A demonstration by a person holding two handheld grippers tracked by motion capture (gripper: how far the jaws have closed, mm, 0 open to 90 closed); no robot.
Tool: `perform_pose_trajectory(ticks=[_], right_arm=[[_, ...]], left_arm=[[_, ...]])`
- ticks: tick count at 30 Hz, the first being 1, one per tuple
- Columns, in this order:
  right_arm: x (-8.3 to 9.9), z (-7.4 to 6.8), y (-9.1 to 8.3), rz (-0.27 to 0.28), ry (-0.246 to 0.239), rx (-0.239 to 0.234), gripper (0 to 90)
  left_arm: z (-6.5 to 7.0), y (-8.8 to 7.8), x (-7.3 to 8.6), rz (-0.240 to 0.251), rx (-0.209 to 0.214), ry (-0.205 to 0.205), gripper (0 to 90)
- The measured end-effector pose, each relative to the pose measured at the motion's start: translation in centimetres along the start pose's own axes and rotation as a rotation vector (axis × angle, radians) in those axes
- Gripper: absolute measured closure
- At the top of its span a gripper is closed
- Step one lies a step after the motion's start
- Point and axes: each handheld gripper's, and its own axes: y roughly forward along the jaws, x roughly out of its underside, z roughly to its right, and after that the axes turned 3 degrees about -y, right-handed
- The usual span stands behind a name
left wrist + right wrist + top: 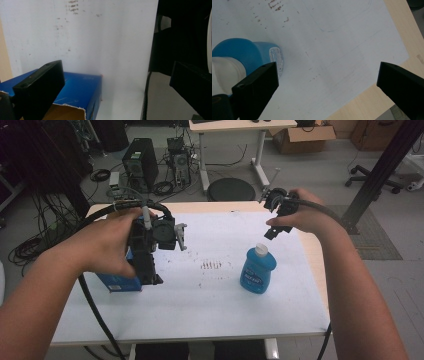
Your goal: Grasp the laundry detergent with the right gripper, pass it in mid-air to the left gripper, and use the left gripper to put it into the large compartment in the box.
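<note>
A blue bottle [258,271] with a white cap stands upright on the right half of the table [210,315], whose top is covered by a white sheet marked near its middle with small brown specks [211,265]. A blue box [118,281] lies on the left half, well apart from the bottle, near the table's left edge. The right tool [274,220], held in the person's right hand [305,215], hangs in the air above and slightly to the far side of the bottle, not touching it; in the right gripper view its two black jaws stand wide apart with bare sheet between them, and the bottle [249,53] sits below, beside the left jaw, its white cap partly hidden behind that jaw. The left tool [150,270], gripped by the left hand [107,245], is held directly over the box with its jaws pointing down; in the left gripper view its jaws also stand wide apart, one jaw in front of the box [80,87], whose torn cardboard edge shows brown at the bottom, the other out past the sheet's edge. Whether the jaw touches the box cannot be told. A thick black cable [95,310] trails from the left tool down past the near edge of the table. Beyond the table's far edge, on the floor, stand computer towers [141,162], loose cables and a round black stool seat [231,189].
</note>
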Motion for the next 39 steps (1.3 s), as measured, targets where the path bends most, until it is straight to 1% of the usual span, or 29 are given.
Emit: perform_pose_trajectory(ticks=[7,9,11,12,13,14,15,17,18,19,20,21,22,26,27,32,35,39], right_arm=[[0.5,0.3,0.0,0.014,0.006,0.005,3.9],[0.7,0.4,-0.1,0.021,0.008,0.009,3.9],[1.4,0.4,-0.2,0.042,0.019,0.008,3.9],[1.4,0.4,-0.2,0.042,0.019,0.008,3.9],[1.7,0.3,-0.2,0.041,0.025,0.007,3.9],[2.4,0.4,-0.1,0.043,0.032,0.007,4.0],[2.4,0.4,-0.1,0.043,0.032,0.007,4.0],[3.5,0.3,0.0,0.051,0.049,0.01,4.1],[3.5,0.3,0.0,0.051,0.049,0.01,4.1],[4.1,0.2,0.0,0.053,0.056,0.012,4.1],[4.1,0.2,0.0,0.053,0.056,0.012,4.1],[4.8,0.1,0.1,0.051,0.06,0.017,4.2],[4.8,0.1,0.1,0.051,0.06,0.017,4.2],[6.0,-0.1,-0.1,0.066,0.076,0.015,4.2],[6.2,-0.2,-0.1,0.066,0.077,0.017,4.2],[7.2,-0.3,-0.1,0.064,0.086,0.02,4.1],[7.4,-0.4,-0.2,0.065,0.088,0.021,4.1],[7.8,-0.7,-0.2,0.059,0.075,0.026,4.2]], left_arm=[[-0.3,-0.1,0.1,0.005,-0.001,-0.005,0.2],[-0.3,0.0,0.1,-0.003,-0.002,-0.01,0.2],[-0.2,0.2,0.0,0.001,0.002,-0.008,0.2],[-0.2,0.2,0.0,0.001,0.002,-0.008,0.2],[-0.2,0.2,-0.1,0.002,0.004,-0.013,0.2],[-0.1,0.3,-0.1,-0.002,0.006,-0.012,0.2],[-0.2,0.3,-0.2,-0.006,0.006,-0.007,0.2],[-0.2,0.3,-0.4,-0.005,0.009,-0.002,0.2],[-0.2,0.3,-0.4,-0.005,0.009,-0.002,0.2],[-0.3,0.3,-0.6,-0.006,0.012,0.003,0.2],[-0.3,0.3,-0.6,-0.006,0.012,0.003,0.2],[-0.2,0.4,-0.6,-0.008,0.012,-0.002,0.2],[-0.2,0.4,-0.6,-0.008,0.012,-0.002,0.2],[-0.1,0.5,-0.7,-0.019,0.001,0.011,0.2],[0.0,0.6,-0.7,-0.019,0.0,0.008,0.2],[-0.1,0.6,-0.7,-0.023,-0.006,0.009,0.2],[0.0,0.6,-0.7,-0.028,-0.01,0.007,0.2],[0.0,0.5,-0.4,-0.025,-0.014,0.006,0.2]])
